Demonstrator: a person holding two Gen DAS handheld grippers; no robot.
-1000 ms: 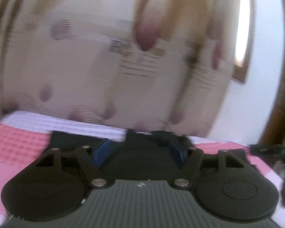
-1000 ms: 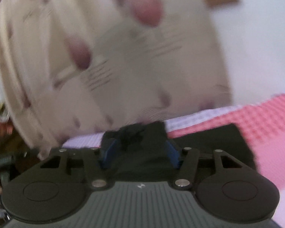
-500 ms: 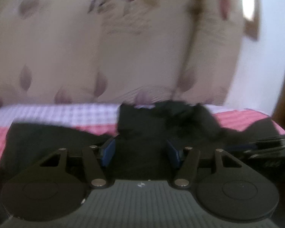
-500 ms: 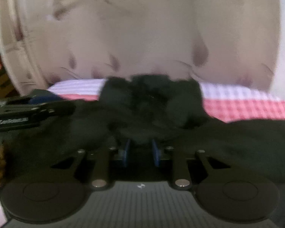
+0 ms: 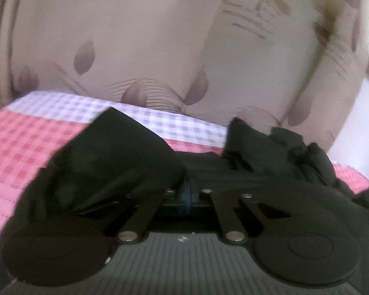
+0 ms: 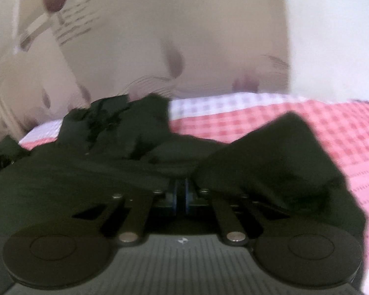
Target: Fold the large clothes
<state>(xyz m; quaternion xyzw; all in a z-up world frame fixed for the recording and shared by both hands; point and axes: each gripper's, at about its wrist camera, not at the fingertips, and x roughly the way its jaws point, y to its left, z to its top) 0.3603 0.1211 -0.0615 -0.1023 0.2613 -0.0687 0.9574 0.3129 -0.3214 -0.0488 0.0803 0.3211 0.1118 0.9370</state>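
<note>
A black, crumpled fabric garment [image 5: 115, 162] is spread on the pink-and-white checked bedcover [image 5: 24, 142] — and it is pinched by both tools. The left gripper [image 5: 188, 194] is clamped tight on a fold of it; the right gripper [image 6: 180, 191] is closed on another fold. A beige leaf-patterned mattress [image 6: 184, 36] is seen upright behind the bed.

black garment [image 5: 115, 162] [image 6: 270, 157], rumpled, on checked bedspread [image 5: 24, 142]

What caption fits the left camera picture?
Left gripper pinching black clothing on a pink checked bedspread.
</note>
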